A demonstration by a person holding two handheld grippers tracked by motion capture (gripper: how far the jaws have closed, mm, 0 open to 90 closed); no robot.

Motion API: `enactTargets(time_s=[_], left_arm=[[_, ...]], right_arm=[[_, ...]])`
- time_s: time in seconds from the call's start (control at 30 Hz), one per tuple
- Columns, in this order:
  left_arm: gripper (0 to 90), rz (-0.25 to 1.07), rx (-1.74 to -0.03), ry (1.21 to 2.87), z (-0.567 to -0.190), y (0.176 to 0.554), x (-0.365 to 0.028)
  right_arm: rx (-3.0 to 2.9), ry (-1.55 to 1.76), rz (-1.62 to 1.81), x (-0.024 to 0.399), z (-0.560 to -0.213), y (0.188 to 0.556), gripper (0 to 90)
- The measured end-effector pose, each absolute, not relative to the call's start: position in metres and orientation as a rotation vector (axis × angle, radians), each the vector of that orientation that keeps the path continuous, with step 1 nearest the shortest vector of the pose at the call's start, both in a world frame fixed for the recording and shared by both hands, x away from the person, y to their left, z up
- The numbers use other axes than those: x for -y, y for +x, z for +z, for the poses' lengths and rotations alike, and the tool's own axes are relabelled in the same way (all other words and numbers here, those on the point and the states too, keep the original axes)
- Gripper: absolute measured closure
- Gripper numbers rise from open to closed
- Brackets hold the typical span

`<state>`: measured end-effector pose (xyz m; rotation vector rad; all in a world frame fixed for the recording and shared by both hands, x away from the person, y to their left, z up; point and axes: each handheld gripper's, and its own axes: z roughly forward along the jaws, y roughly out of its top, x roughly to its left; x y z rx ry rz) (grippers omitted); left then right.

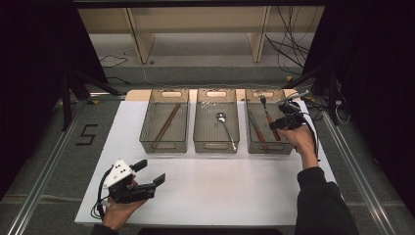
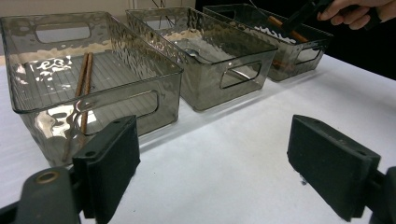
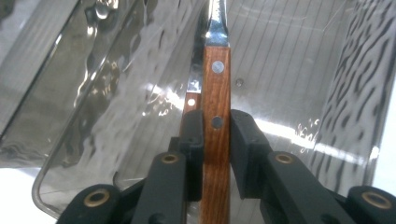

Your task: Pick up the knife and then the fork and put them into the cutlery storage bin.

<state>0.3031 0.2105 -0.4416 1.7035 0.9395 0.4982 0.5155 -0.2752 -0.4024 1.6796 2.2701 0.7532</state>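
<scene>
Your right gripper (image 1: pixel 280 122): over the right bin, its jaws clamped on the wooden handle of a utensil.
Held utensil (image 3: pixel 215 93): brown wooden handle with rivets and a metal shank running away from you; in the high view it hangs over the right bin (image 1: pixel 288 147), handle toward the near end, metal end toward the far end.
Second wooden-handled utensil (image 1: pixel 258 133): lying in the right bin, just left of the held one.
Your left gripper (image 1: pixel 149 174): near the table's near left corner, in your hand, jaws spread wide apart with nothing between them.
Left bin (image 1: pixel 147 142): holds a pair of brown chopsticks (image 1: pixel 166 125) lying diagonally.
Middle bin (image 1: pixel 198 144): holds a metal spoon (image 1: pixel 225 128), bowl toward the far end.
Table (image 1: pixel 215 186): white surface; the three clear bins stand side by side along its far half.
Floor mark (image 1: pixel 87 134): a dark "5" left of the table.
</scene>
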Motion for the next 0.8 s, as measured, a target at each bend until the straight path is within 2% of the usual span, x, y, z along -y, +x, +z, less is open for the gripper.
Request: enactTargets(time_s=[0.47,0.67,0.8], left_arm=[[16.5,0.5,-0.94,1.704,-0.441,0.303,-0.211],[16.5,0.499,-0.94,1.705,-0.442,0.303,-0.211],[16.5,0.499,-0.941,1.704,-0.441,0.303,-0.211]], right_arm=[[-2.3,1.7,0.689,0.271,-0.415,0.517,75.3],[-2.306,1.687,0.751,0.271,-0.411,0.515,61.8],[-2.303,1.654,0.806,0.269,-0.405,0.511,56.4]])
